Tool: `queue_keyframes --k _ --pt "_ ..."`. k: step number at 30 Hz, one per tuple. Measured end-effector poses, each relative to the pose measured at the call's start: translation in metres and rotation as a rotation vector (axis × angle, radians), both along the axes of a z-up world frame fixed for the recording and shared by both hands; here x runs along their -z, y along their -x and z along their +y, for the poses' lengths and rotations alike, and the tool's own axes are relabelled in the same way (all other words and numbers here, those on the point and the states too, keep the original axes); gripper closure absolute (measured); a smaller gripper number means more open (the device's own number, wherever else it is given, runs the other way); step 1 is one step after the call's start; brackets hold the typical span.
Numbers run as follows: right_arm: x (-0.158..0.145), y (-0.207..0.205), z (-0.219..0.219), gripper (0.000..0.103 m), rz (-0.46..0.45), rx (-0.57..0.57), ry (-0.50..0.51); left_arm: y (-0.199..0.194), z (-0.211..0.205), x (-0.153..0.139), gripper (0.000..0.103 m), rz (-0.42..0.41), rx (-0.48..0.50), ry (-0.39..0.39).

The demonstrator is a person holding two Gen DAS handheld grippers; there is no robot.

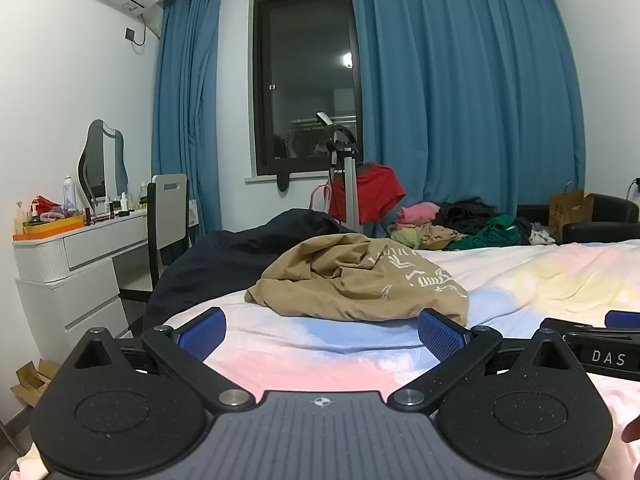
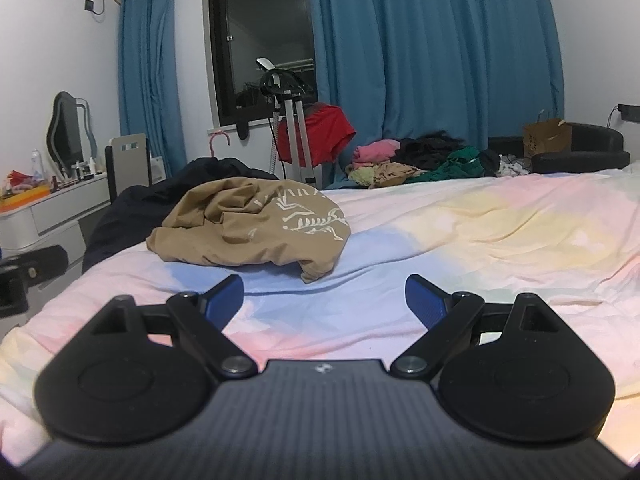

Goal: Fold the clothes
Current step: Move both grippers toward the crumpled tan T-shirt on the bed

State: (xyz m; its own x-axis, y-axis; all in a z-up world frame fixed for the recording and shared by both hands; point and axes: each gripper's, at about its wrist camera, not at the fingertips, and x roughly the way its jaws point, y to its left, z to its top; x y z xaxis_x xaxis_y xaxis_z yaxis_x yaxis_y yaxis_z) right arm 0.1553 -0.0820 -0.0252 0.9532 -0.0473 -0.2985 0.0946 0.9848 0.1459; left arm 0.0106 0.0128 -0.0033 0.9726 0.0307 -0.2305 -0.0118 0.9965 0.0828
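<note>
A crumpled tan garment with a white print (image 1: pixel 360 276) lies in a heap on the pastel bed sheet (image 1: pixel 540 280). My left gripper (image 1: pixel 322 334) is open and empty, just in front of the heap and low over the sheet. In the right wrist view the tan garment (image 2: pixel 256 224) lies ahead and to the left. My right gripper (image 2: pixel 324 300) is open and empty, a little short of the heap's right end, over the sheet (image 2: pixel 500 232). The right gripper's body shows at the left wrist view's right edge (image 1: pixel 600 344).
A dark garment (image 1: pixel 224 260) lies behind the tan one at the bed's left edge. A pile of mixed clothes (image 1: pixel 452 224) sits at the far side. A white dresser (image 1: pixel 76 264), a chair (image 1: pixel 168 216) and a stand with a red garment (image 1: pixel 372 192) are beyond.
</note>
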Motion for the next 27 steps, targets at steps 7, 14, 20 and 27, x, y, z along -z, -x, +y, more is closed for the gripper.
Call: queue_keyframes --k 7,14,20,27 --pt "-0.008 0.002 0.003 0.014 0.0 0.008 -0.03 0.006 0.007 -0.004 0.0 -0.044 -0.026 0.007" --pt "-0.036 0.019 0.019 0.014 -0.053 -0.029 -0.088 0.027 0.023 -0.022 0.0 -0.11 -0.094 -0.023" --pt "-0.065 0.03 0.036 0.014 -0.092 -0.012 -0.058 0.045 0.027 -0.038 0.0 -0.148 -0.068 -0.015" --pt "-0.103 0.041 0.038 0.014 -0.128 -0.032 -0.1 0.056 0.021 -0.042 0.0 -0.144 -0.009 0.027"
